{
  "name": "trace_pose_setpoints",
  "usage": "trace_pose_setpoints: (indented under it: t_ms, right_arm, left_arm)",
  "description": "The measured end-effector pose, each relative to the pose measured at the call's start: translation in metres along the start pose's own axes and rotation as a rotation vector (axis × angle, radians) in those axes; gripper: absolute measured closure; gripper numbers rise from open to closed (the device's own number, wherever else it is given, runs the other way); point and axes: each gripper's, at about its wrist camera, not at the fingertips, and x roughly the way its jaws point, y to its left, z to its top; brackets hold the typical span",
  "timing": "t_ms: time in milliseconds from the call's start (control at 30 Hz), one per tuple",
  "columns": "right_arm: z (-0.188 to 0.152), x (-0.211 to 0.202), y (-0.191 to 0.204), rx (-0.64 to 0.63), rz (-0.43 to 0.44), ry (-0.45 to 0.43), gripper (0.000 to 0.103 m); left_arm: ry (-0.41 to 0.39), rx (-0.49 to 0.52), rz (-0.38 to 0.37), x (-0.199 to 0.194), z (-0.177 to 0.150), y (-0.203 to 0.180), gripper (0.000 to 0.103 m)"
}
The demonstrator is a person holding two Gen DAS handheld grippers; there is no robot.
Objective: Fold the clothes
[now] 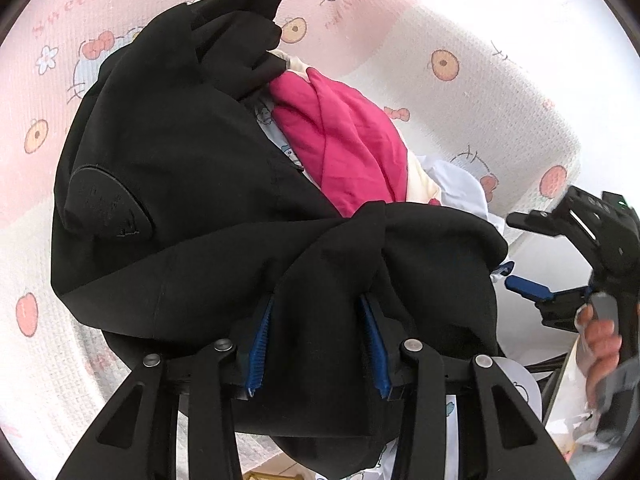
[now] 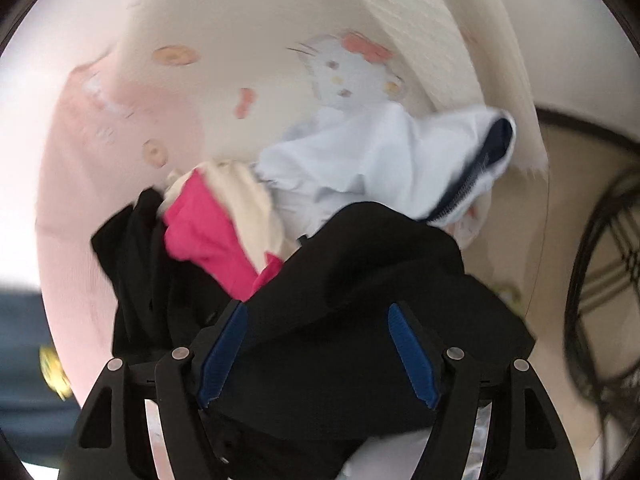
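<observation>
Clearly the folding has barely begun: nothing in either view lies flat or squared off. In the left wrist view, the black garment (image 1: pixel 192 200) sprawls from the upper left down to the lower middle, bunched and creased over the cat-print sheet (image 1: pixel 460 92). The left gripper (image 1: pixel 318 344) sits at the bottom centre with its fingers apart and black cloth bulging between them; I cannot tell whether they truly pinch it. To the right of centre the pink garment (image 1: pixel 336 148) lies crumpled, with cream and white pieces past it.

In the right wrist view, the right gripper (image 2: pixel 316 356) at the bottom centre likewise stands wide, black cloth filling the gap. Above it the white garment (image 2: pixel 360 160) lies loose.

No basket or bin shows; everything rests heaped on the sheet, all of it left to fold.
</observation>
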Motion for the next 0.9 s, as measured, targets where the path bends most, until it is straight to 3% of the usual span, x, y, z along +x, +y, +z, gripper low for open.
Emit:
trace_pose_setpoints:
  t_ms: [267, 367, 433, 633, 667, 767, 800, 900]
  right_arm:
    - [0.014, 0.04, -0.005, 0.095, -0.032, 0.063, 0.032]
    - [0.019, 0.055, -0.006, 0.122, -0.045, 0.086, 0.049]
    - [0.016, 0.059, 0.0, 0.055, -0.056, 0.097, 0.056]
    - [0.004, 0.063, 0.015, -0.062, -0.032, 0.111, 0.071]
    - [0.004, 0.063, 0.017, -0.068, -0.02, 0.114, 0.073]
    - [-0.004, 0.06, 0.023, -0.109, 0.009, 0.12, 0.073]
    - [-0.007, 0.059, 0.025, -0.125, 0.018, 0.122, 0.073]
    - [-0.018, 0.056, 0.035, -0.171, 0.055, 0.134, 0.074]
  left_arm:
    - [0.044, 0.023, 0.065, 0.01, 0.018, -0.016, 0.064]
    - [0.061, 0.03, 0.07, 0.012, 0.027, -0.022, 0.058]
    - [0.063, 0.028, 0.054, 0.014, 0.032, -0.025, 0.045]
    - [0.047, 0.009, 0.025, 0.023, 0.034, -0.025, 0.044]
    - [0.043, 0.004, 0.01, 0.023, 0.033, -0.024, 0.045]
    - [0.041, 0.012, -0.033, 0.02, 0.031, -0.021, 0.067]
    - [0.046, 0.012, -0.054, 0.019, 0.03, -0.02, 0.078]
    - [0.05, -0.03, -0.11, 0.013, 0.027, -0.014, 0.08]
